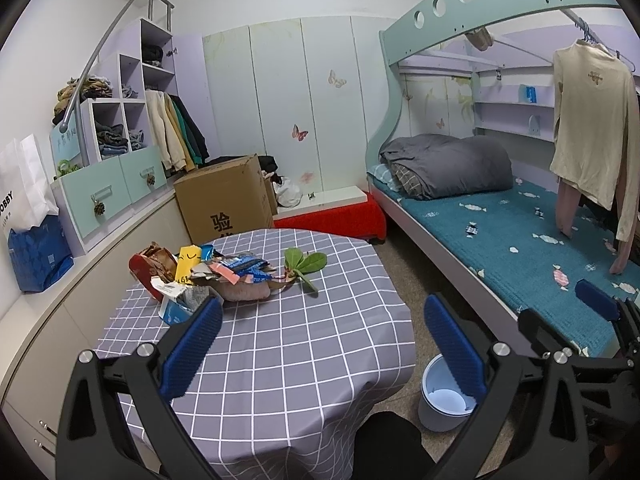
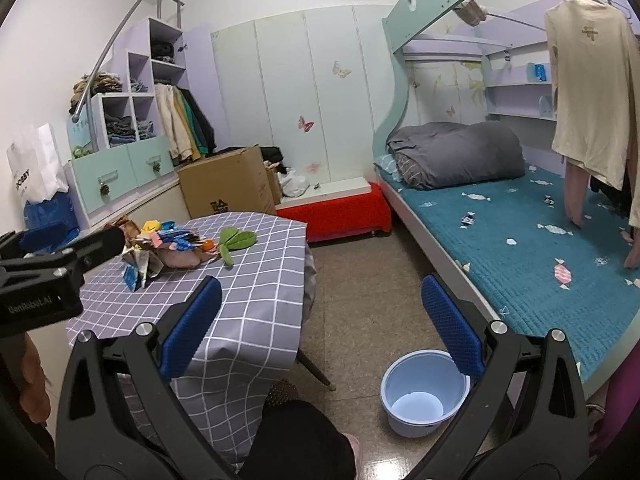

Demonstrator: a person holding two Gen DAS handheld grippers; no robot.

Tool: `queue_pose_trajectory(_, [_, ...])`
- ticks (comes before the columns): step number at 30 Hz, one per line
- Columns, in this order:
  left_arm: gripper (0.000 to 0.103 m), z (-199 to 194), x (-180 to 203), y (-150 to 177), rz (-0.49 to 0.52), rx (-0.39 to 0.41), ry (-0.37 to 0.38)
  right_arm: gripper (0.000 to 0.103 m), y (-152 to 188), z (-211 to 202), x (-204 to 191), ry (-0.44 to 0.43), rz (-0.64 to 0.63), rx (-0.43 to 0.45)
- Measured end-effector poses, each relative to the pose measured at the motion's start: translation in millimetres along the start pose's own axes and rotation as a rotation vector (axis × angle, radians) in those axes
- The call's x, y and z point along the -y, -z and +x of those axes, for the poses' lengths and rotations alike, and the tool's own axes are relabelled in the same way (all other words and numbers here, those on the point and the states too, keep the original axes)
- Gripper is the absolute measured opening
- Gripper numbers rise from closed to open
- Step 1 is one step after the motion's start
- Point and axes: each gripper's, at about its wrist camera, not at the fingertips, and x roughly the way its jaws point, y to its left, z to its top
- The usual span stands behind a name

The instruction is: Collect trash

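Note:
A heap of trash [image 1: 208, 276] lies on the far left of a table [image 1: 304, 360] with a grey checked cloth: wrappers, torn paper, a red packet, and a green leafy twig [image 1: 304, 264]. In the right wrist view the same heap [image 2: 168, 248] and twig [image 2: 236, 242] lie on the table [image 2: 248, 300]. A pale blue bucket [image 1: 444, 400] stands empty on the floor right of the table, between it and the bed; the right wrist view shows the bucket [image 2: 420, 392] from above. My left gripper [image 1: 324, 344] is open above the table's near half. My right gripper [image 2: 320, 320] is open over the floor.
A bed [image 2: 520, 248] with a teal cover runs along the right, clothes hanging above it. A cardboard box [image 1: 228, 200] and a red low platform [image 1: 336, 220] stand behind the table. Shelves and a counter with bags line the left wall. A dark knee shows at the bottom.

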Motion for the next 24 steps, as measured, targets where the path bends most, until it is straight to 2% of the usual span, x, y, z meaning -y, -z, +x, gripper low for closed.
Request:
queue_pose_trajectory(4, [0.099, 12.7, 2.6, 5.8, 0.001, -0.026, 0.009, 0.098, 1.2, 7.2, 6.2, 0.048, 0.013, -0.013])
queue_pose_trajectory(7, [0.099, 27.5, 1.8, 14.6, 0.000, -0.055, 0.005, 0.098, 4.1, 17.4, 12.3, 0.035, 0.056, -0.035])
queue_pose_trajectory(10, [0.099, 48.5, -7.5, 27.2, -0.008, -0.122, 0.028, 0.098, 10.0, 36.3, 14.5, 0.011, 0.103, -0.081])
queue_pose_trajectory(15, [0.099, 76.8, -43.9, 42.4, -0.073, -0.191, 0.002, 0.098, 15.4, 76.8, -14.3, -0.051, 0.066, -0.173])
queue_pose_trajectory(21, [0.099, 104.7, -92.4, 48.1, -0.115, -0.213, -0.041, 0.098, 13.2, 123.9, -55.5, -0.115, 0.016, -0.238])
queue_pose_trajectory(24, [0.099, 120.4, -115.5, 40.5, -0.131, -0.215, -0.021, 0.098, 6.5, 145.4, -70.2, -0.134, 0.015, -0.255])
